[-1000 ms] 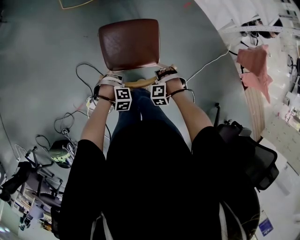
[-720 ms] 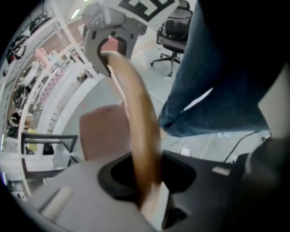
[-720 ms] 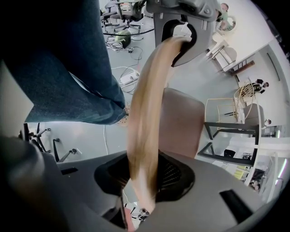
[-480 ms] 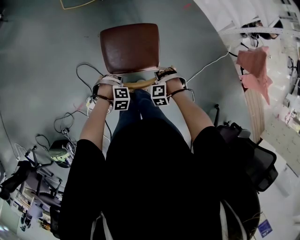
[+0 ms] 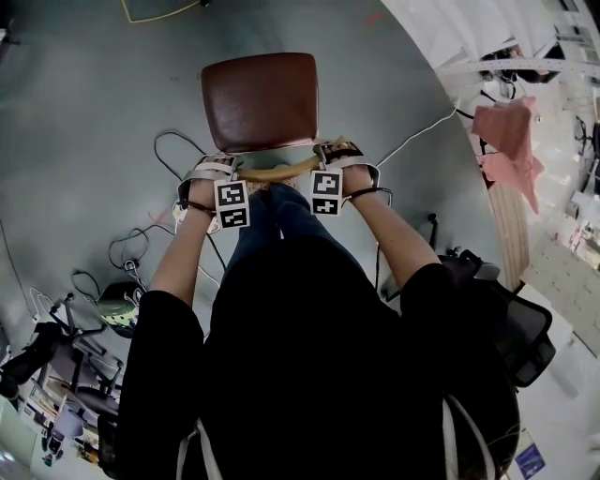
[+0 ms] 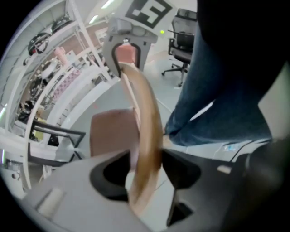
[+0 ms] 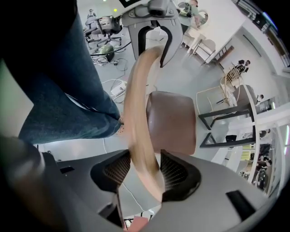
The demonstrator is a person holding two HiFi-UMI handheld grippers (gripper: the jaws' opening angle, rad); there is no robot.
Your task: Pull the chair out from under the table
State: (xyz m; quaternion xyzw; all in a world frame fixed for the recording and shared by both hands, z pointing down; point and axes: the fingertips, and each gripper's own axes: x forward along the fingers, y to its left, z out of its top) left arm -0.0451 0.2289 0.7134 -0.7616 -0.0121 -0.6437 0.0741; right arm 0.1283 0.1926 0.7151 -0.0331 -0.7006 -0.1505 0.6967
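Note:
The chair has a brown padded seat (image 5: 261, 98) and a curved wooden back rail (image 5: 272, 172), and it stands on the grey floor just in front of the person. My left gripper (image 5: 220, 172) points down over the rail's left end and my right gripper (image 5: 336, 155) over its right end. In the left gripper view the rail (image 6: 145, 118) runs between the opening jaws of my left gripper (image 6: 145, 167), with a slim gap at the left pad. In the right gripper view the rail (image 7: 138, 99) lies between the opening jaws of my right gripper (image 7: 140, 170), above the seat (image 7: 174, 120).
Cables and a power strip (image 5: 178, 202) lie on the floor at the left. A black office chair (image 5: 511, 319) stands at the right, with a pink cloth (image 5: 511, 141) beyond it. A white table (image 5: 450, 28) fills the top right corner. The person's jeans legs (image 5: 277, 220) are right behind the rail.
The seat sits slightly lower in the head view than a second ago. Both hands have rolled a little, and the left marker cube has shifted to the left.

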